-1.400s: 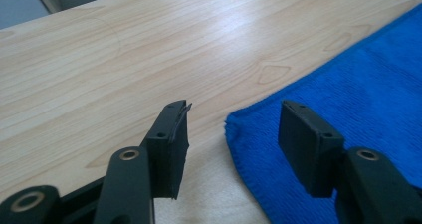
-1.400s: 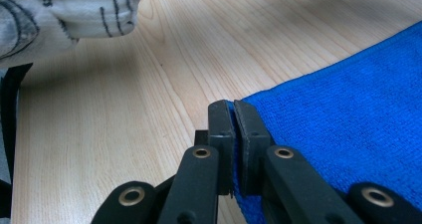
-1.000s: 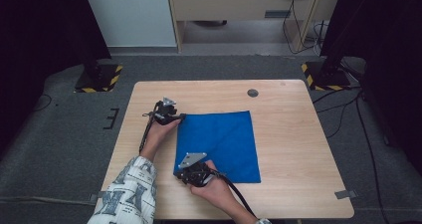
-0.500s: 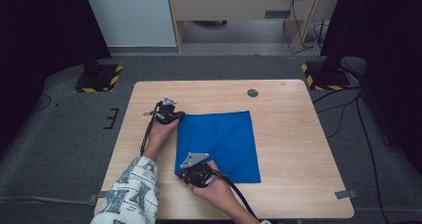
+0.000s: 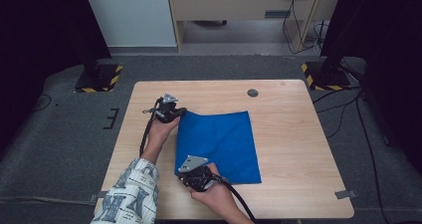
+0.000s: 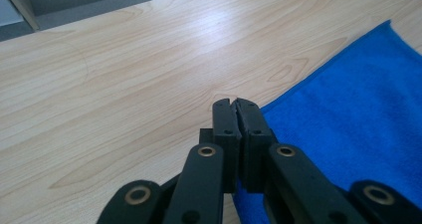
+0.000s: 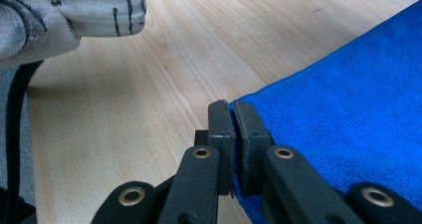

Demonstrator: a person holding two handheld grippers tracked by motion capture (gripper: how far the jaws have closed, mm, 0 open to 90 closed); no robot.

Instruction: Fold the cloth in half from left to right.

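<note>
A blue cloth (image 5: pixel 219 144) lies flat on the wooden table (image 5: pixel 298 134). My left gripper (image 5: pixel 182 113) is at the cloth's far left corner. Its jaws have just been closing, and in the left gripper view the left gripper (image 6: pixel 235 104) is shut with the blue cloth (image 6: pixel 358 124) edge caught between the pads. My right gripper (image 5: pixel 183 169) sits at the near left corner. In the right gripper view the right gripper (image 7: pixel 231 107) is shut on the cloth (image 7: pixel 348 109) edge, low over the table.
A round dark hole (image 5: pixel 253 92) is set in the table beyond the cloth. The patterned sleeve (image 5: pixel 129 194) of the left arm crosses the near left table edge. Black stands with striped bases (image 5: pixel 97 79) flank the table on the grey floor.
The left gripper has risen slightly at the cloth's far left corner. The right gripper has stayed put at the near left corner.
</note>
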